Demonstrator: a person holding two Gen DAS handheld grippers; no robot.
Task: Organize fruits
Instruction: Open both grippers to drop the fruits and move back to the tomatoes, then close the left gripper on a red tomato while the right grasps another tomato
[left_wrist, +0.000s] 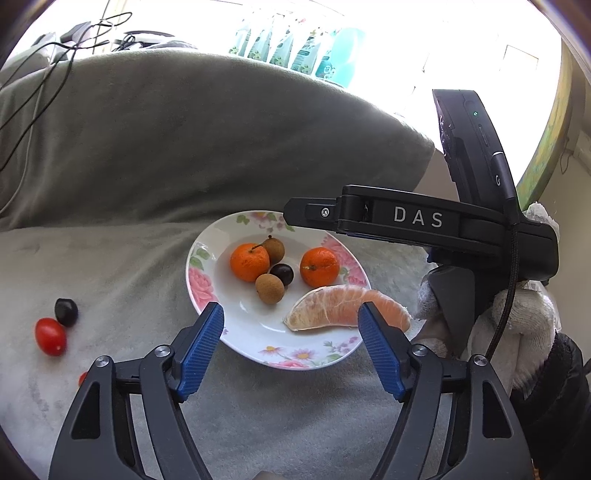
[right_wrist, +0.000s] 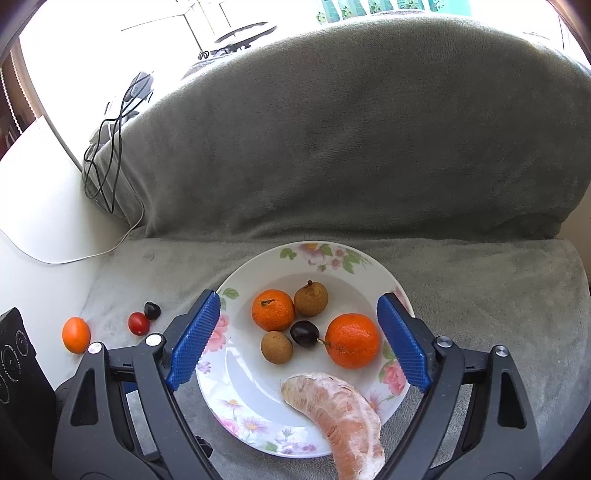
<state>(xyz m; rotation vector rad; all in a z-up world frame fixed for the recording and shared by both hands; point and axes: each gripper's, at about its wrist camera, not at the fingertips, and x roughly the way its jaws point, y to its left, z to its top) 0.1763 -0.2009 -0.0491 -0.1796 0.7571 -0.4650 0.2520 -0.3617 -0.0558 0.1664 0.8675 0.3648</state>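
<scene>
Your left gripper (left_wrist: 290, 319): spread, empty | your right gripper (right_wrist: 298, 314): spread, empty | plate (right_wrist: 236, 373): 2 tangerines, 2 longans, grape, pomelo segment (right_wrist: 340, 413) | sofa: cherry tomato (left_wrist: 50, 336), dark grape (left_wrist: 66, 312)

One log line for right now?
left gripper: open, empty | right gripper: open, over plate | loose: cherry tomato, dark grape

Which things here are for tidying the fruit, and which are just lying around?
For the job:
- flowered plate
- two mandarins on the plate
- two longans
- dark grape on the plate
- pomelo segment
- cherry tomato, dark grape and small orange fruit off the plate

Just lying about:
- grey blanket
- black cables
- teal packets
</scene>
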